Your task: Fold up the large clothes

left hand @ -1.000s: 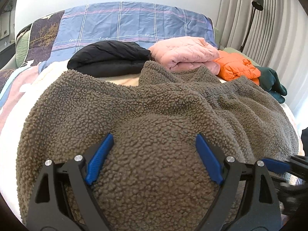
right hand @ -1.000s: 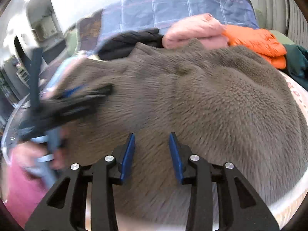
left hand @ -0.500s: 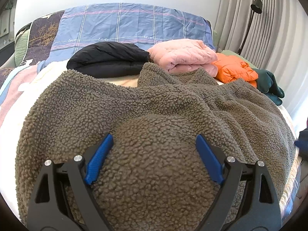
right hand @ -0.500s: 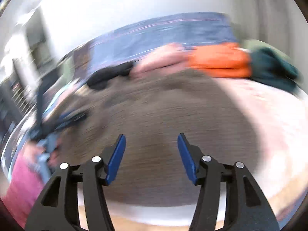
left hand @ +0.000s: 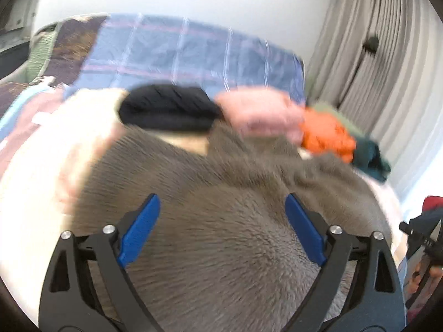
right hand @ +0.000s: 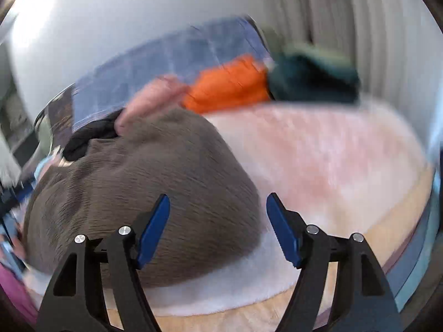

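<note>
A large brown-grey fleece garment (left hand: 221, 221) lies spread on the bed, also seen in the right wrist view (right hand: 155, 182). My left gripper (left hand: 221, 207) is open and empty, its blue fingertips apart above the fleece. My right gripper (right hand: 217, 207) is open and empty, over the fleece's right edge and the pale bed cover (right hand: 318, 160). Both views are blurred by motion.
Folded clothes line the back of the bed: black (left hand: 169, 108), pink (left hand: 260, 110), orange (left hand: 326, 135) and dark green (left hand: 371, 160). A blue plaid pillow (left hand: 177, 52) is behind them. Curtains (left hand: 387, 41) hang at the right. The other gripper's hand shows at the right edge (left hand: 423, 238).
My right gripper opened wider and swung right, off the fleece toward its right edge. My left gripper stayed open and pulled back and up from the fleece.
</note>
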The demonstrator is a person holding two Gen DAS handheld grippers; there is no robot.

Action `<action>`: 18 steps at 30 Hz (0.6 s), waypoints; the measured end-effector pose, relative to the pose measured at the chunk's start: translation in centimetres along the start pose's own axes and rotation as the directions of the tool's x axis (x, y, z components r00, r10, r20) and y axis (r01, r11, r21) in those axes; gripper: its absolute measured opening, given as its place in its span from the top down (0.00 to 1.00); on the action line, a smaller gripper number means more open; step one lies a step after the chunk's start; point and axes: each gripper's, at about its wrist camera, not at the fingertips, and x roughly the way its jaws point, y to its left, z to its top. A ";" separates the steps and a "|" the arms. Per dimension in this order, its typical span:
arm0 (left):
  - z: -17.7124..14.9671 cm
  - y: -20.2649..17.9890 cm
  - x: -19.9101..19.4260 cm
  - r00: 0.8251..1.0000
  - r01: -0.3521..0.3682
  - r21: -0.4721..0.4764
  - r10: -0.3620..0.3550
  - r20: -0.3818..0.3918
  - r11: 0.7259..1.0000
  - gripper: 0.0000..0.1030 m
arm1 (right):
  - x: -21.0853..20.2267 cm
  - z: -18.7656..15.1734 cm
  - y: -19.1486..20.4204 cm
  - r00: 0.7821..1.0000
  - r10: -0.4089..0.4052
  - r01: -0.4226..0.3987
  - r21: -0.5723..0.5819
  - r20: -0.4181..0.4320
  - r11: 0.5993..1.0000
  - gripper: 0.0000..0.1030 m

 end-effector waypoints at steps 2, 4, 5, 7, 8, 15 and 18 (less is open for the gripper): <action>0.3 1.9 -2.7 0.997 -0.065 -0.008 0.066 0.042 0.998 0.08 | -0.7 -0.1 2.6 0.999 0.037 -0.032 -0.125 0.040 0.992 0.29; -0.1 4.2 -4.6 0.991 -0.122 -0.029 0.123 0.053 0.992 0.08 | -0.8 -0.9 6.6 0.995 0.092 -0.078 -0.255 0.044 0.964 0.28; -0.6 5.5 -5.4 0.986 -0.159 -0.047 0.161 0.048 0.986 0.07 | -0.5 -1.2 7.5 0.993 0.110 -0.094 -0.295 0.038 0.951 0.28; -1.7 7.9 -6.4 0.968 -0.245 -0.081 0.248 0.035 0.966 0.07 | 0.0 -1.8 10.3 0.987 0.157 -0.139 -0.370 0.017 0.919 0.28; -2.5 9.4 -6.9 0.958 -0.281 -0.108 0.285 0.023 0.953 0.07 | 0.2 -2.4 12.0 0.980 0.197 -0.181 -0.408 -0.004 0.895 0.28; -6.4 16.1 -8.8 0.974 -0.223 -0.316 0.224 -0.032 0.922 0.07 | -1.6 -5.1 20.3 0.918 0.387 -0.363 -0.586 -0.090 0.724 0.23; -6.5 16.0 -8.3 0.978 -0.206 -0.307 0.203 -0.041 0.929 0.07 | -2.4 -7.1 24.5 0.903 0.414 -0.374 -0.681 -0.112 0.630 0.18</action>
